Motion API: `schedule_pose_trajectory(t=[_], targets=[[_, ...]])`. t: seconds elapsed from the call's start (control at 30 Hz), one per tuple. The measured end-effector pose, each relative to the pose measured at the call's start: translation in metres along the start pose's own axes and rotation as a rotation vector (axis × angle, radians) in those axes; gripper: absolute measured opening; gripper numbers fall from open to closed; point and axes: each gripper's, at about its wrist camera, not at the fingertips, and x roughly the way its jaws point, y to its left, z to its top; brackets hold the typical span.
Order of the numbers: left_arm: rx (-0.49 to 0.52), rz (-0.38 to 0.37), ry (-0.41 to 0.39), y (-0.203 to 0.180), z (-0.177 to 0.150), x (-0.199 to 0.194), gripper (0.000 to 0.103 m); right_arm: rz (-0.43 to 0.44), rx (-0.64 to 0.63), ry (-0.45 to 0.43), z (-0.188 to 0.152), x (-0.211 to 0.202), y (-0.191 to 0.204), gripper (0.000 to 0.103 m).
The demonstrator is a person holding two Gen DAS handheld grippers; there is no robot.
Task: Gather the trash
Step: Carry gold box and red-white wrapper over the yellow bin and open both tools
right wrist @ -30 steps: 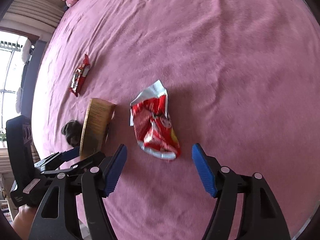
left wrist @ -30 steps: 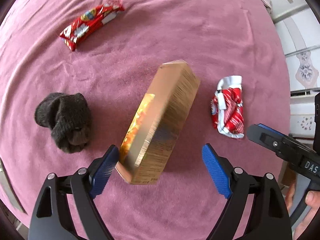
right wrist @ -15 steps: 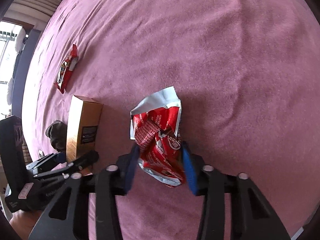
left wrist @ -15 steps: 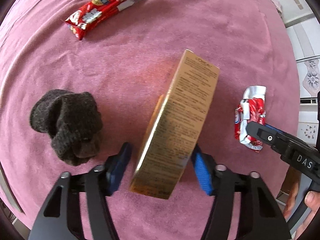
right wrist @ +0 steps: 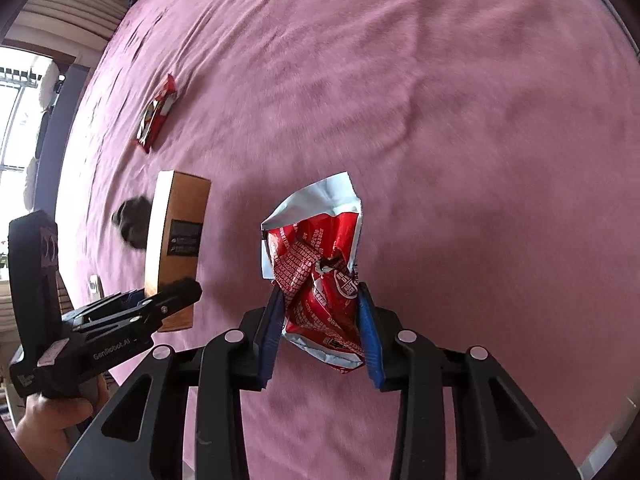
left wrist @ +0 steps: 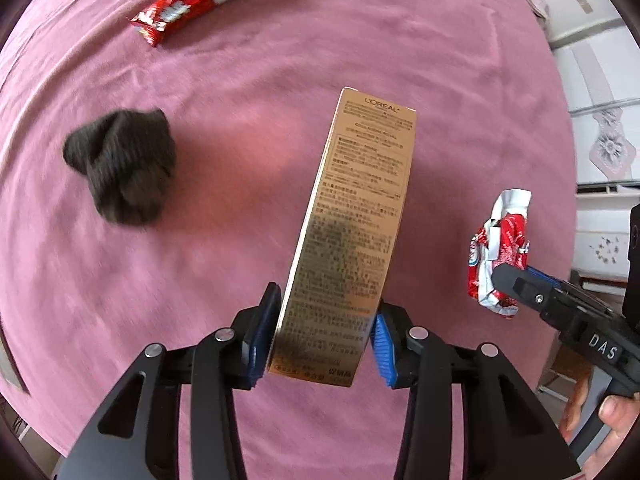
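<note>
A tall gold cosmetics box (left wrist: 360, 216) stands on end between the blue pads of my left gripper (left wrist: 326, 312), whose jaws are closing and press on its lower sides. The box also shows in the right wrist view (right wrist: 180, 216), with the left gripper (right wrist: 172, 296) at its base. A crumpled red and silver snack wrapper (right wrist: 316, 264) sits between the pads of my right gripper (right wrist: 320, 300), whose jaws are closing and squeeze it. The left wrist view shows that wrapper (left wrist: 496, 256) at the far right, in the right gripper (left wrist: 516, 284).
Everything lies over a pink bedspread (left wrist: 440, 60). A red snack-bar wrapper (left wrist: 192, 4) lies at the far left, and a dark balled-up sock (left wrist: 124, 168) sits left of the box. White cabinets (left wrist: 600, 120) stand beyond the bed's right edge. A person's hand (right wrist: 48, 420) holds the left gripper.
Both grippers went from wide open to closed, the left on the gold box and the right on the crumpled wrapper. The box has tipped up from its slant on the bed.
</note>
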Motion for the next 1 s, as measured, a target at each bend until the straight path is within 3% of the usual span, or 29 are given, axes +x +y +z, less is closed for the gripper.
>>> schedule_pose_trajectory(t=[0.57, 1.0], targets=[[0.208, -0.081, 0.062, -0.118, -0.139, -0.016, 0.036, -0.010, 0.113, -0.071, -0.151, -0.085, -0.071, 0.035], [0.368, -0.115, 0.118, -0.233, -0.202, 0.011, 0.036, -0.024, 0.239, -0.149, -0.241, -0.142, -0.156, 0.035]])
